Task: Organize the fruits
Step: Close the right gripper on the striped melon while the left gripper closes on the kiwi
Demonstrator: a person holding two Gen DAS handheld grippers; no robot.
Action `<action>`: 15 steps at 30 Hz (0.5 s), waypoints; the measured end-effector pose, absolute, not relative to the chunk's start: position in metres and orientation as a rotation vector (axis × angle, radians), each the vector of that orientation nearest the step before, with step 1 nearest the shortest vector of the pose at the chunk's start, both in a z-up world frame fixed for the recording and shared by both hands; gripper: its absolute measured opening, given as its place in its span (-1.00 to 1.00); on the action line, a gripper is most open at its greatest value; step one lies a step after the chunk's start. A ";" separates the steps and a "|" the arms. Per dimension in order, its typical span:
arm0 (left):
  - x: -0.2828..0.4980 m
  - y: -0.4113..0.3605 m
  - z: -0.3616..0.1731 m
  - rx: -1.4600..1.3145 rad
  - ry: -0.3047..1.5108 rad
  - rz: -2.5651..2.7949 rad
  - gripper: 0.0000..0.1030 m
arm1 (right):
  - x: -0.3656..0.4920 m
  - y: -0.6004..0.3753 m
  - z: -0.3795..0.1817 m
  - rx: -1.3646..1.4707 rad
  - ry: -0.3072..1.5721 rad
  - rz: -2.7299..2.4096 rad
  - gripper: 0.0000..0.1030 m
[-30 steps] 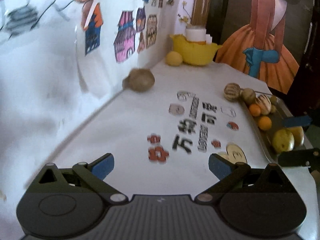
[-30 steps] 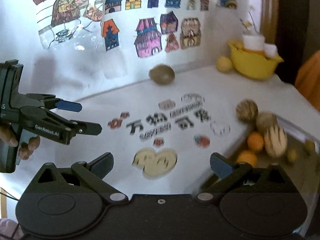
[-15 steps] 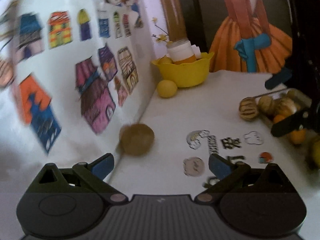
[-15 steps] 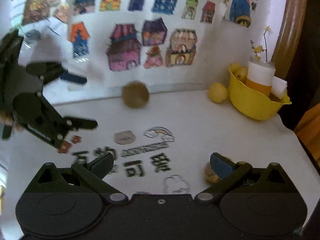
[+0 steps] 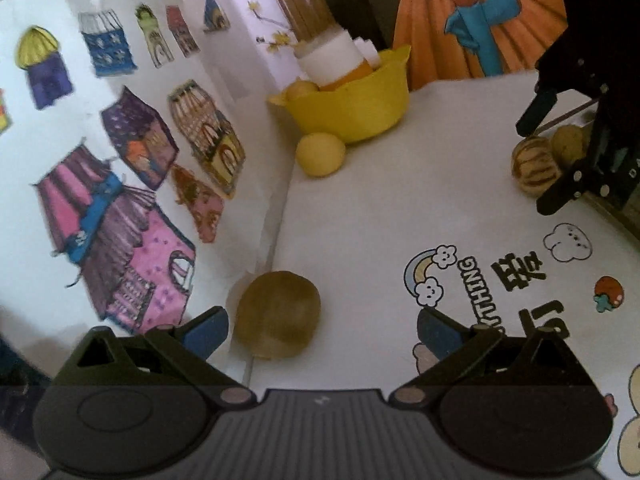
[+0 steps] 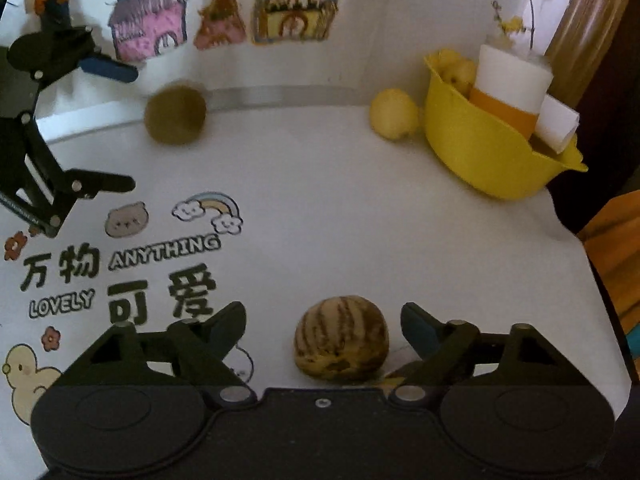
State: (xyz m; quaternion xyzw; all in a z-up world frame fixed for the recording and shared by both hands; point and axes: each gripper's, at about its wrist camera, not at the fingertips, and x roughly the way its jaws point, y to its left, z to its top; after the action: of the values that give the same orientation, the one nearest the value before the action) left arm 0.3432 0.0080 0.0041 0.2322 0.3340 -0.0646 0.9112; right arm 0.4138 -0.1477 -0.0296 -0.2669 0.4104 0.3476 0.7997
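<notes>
Striped melon (image 6: pixel 341 338): firm, rounded, may roll; take it across widest middle. Right tongs (image 6: pixel 322 330) closing around it, untouched. Kiwi (image 5: pixel 277 314): soft, squeeze gently; left tongs (image 5: pixel 322 332) apart.

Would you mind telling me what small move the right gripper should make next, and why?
Probably finish closing the right gripper on the striped melon: its fingers have just been closing, the melon sits between them, and gaps remain on both sides.

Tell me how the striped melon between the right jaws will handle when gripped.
The striped melon looks round, so it would probably roll if nudged off-centre. Its rind seems firm, likely stiff under the pads. The right gripper straddles it untouched; its jaws have just been closing.
</notes>
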 end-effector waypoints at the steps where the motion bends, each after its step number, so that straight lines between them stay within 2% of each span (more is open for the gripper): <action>1: 0.347 0.008 0.003 0.470 0.705 -0.133 0.98 | 0.416 -0.148 -0.031 -0.576 0.888 0.746 0.55; 2: 0.350 0.009 0.002 0.460 0.720 -0.133 0.98 | 0.418 -0.149 -0.033 -0.577 0.895 0.745 0.51; 4: 0.356 0.011 0.000 0.438 0.746 -0.127 0.94 | 0.421 -0.149 -0.035 -0.577 0.904 0.749 0.30; 7: 0.365 0.015 -0.002 0.395 0.769 -0.118 0.91 | 0.420 -0.147 -0.037 -0.595 0.896 0.743 0.18; 15: 0.380 0.020 -0.006 0.343 0.767 -0.082 0.92 | 0.427 -0.148 -0.042 -0.611 0.915 0.727 0.09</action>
State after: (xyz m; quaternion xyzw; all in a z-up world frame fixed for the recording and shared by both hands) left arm 0.3797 0.0203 -0.0062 0.1664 0.3722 -0.0400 0.9122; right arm 0.4265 -0.1479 -0.0418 -0.2838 0.4250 0.3380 0.7903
